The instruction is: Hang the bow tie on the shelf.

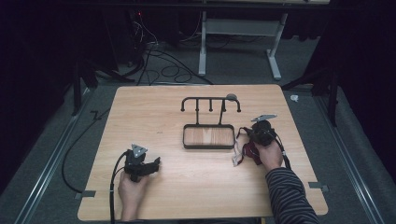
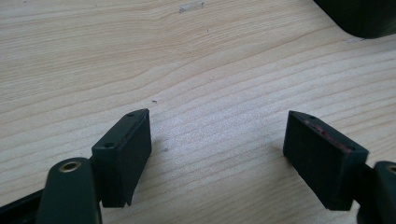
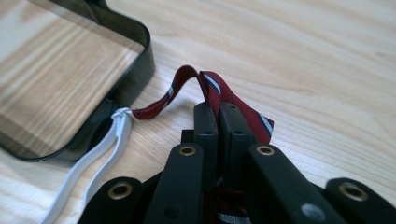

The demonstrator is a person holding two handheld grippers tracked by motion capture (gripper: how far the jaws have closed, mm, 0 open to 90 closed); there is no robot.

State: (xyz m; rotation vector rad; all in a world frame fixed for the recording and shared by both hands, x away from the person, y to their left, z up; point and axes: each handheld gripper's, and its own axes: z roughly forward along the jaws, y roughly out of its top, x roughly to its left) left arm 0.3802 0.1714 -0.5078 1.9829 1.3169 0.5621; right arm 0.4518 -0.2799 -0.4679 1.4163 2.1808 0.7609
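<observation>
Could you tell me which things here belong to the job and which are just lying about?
In use: the red striped strap with its white cord, pinched in the right gripper; the black rack beside it.

Idle: the open left gripper, cables on the floor, a grey stand.

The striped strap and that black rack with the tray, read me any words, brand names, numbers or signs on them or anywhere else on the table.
None: no readable text anywhere.
Striped strap, pinched in the right tool: red with white and dark stripes, no lettering.
Black rack and its tray: plain.
Left tool, open over the table: unmarked pads.
</observation>
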